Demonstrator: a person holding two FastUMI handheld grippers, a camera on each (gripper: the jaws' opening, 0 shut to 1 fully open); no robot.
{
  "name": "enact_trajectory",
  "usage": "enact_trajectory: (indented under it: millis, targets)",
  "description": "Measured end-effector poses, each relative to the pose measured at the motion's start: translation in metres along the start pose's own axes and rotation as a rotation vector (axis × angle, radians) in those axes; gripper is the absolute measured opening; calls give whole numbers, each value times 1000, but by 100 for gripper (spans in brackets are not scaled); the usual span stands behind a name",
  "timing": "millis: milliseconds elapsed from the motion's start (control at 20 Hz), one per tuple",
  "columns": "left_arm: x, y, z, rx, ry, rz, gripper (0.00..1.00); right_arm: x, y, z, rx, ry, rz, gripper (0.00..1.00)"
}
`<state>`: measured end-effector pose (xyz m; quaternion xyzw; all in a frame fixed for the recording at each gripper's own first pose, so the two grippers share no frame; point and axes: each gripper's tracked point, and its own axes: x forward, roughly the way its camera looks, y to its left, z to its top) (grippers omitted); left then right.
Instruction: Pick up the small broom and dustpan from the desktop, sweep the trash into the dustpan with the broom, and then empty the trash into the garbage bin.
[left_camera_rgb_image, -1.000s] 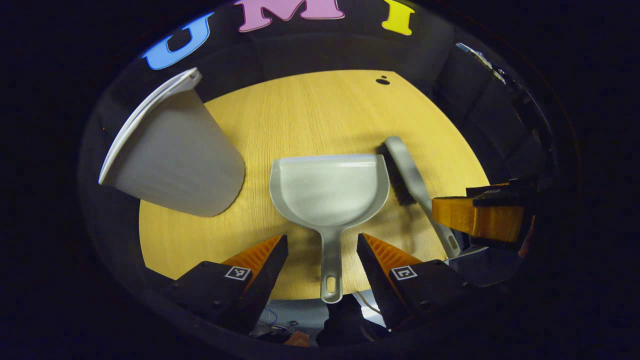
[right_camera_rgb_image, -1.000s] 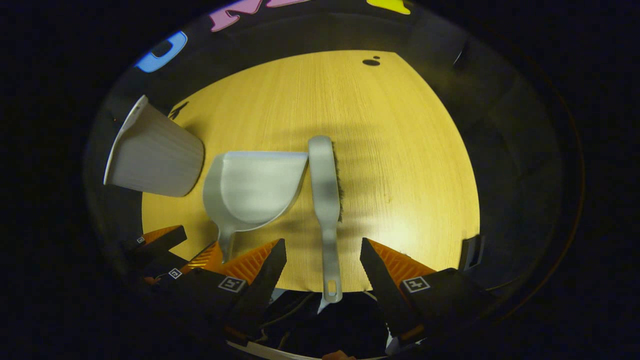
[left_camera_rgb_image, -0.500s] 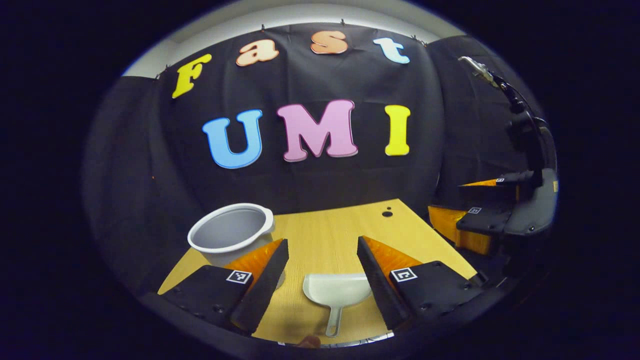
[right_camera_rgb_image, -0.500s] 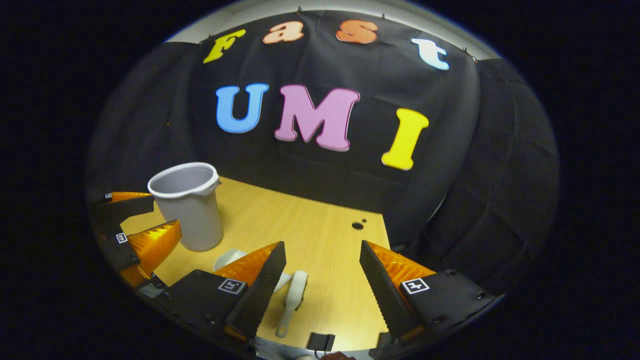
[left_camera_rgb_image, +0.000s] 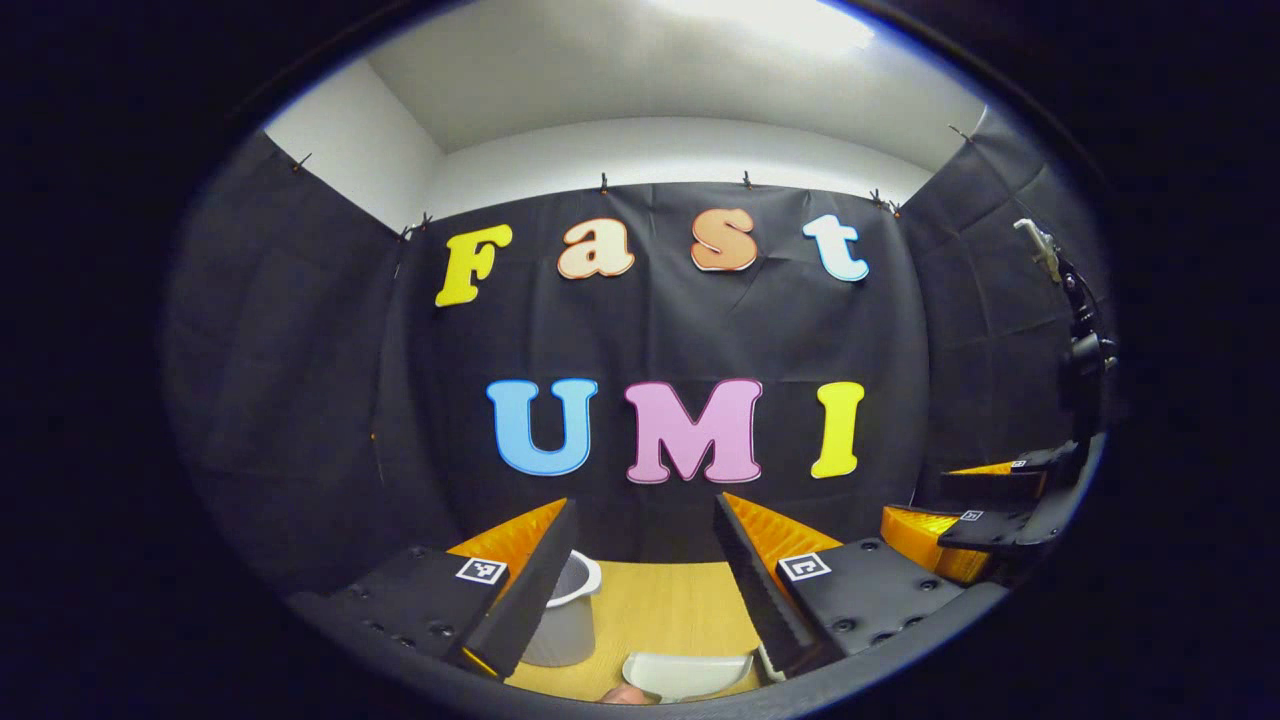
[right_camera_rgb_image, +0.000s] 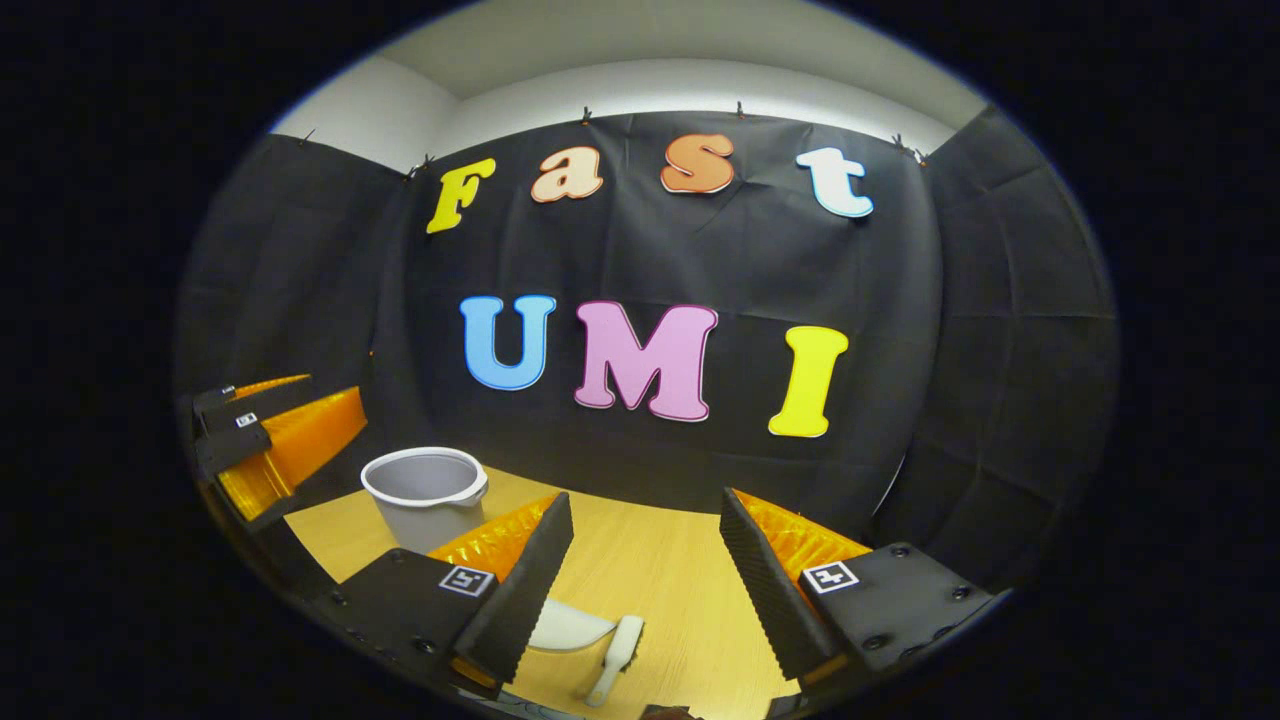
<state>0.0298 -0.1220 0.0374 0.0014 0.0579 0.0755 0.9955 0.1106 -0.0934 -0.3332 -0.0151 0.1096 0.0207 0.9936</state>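
A pale grey dustpan lies on the wooden desktop low in the left gripper view, below my open left gripper. In the right gripper view the dustpan lies beside the small grey broom, both flat on the desktop under my open right gripper. A grey garbage bin stands upright at the back left; in the left gripper view the bin is partly hidden by a finger. Both grippers are raised well above the tools and hold nothing.
The other gripper hangs at the right edge of the left gripper view, and at the left edge of the right gripper view the other gripper shows. The booth's black cloth wall rises behind the desk.
Both cameras have tilted up from looking down at the desk to facing the wall. The dustpan and broom have slid to the bottom edge of each view and have not moved on the desk.
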Motion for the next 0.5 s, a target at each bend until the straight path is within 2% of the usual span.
enact_trajectory:
  millis: [50, 300, 500]
  targets:
    - [2, 1, 5, 0, -18, -18, 82, 1, -1, 3, 11, -3, -9, 96]
    - [-11, -13, 12, -79, 3, -98, 81, -7, 2, 30, 19, -92, -43, 95]
    - [5, -12, 28, -111, -19, -123, 81, -16, -1, 37, 7, -132, -75, 95]
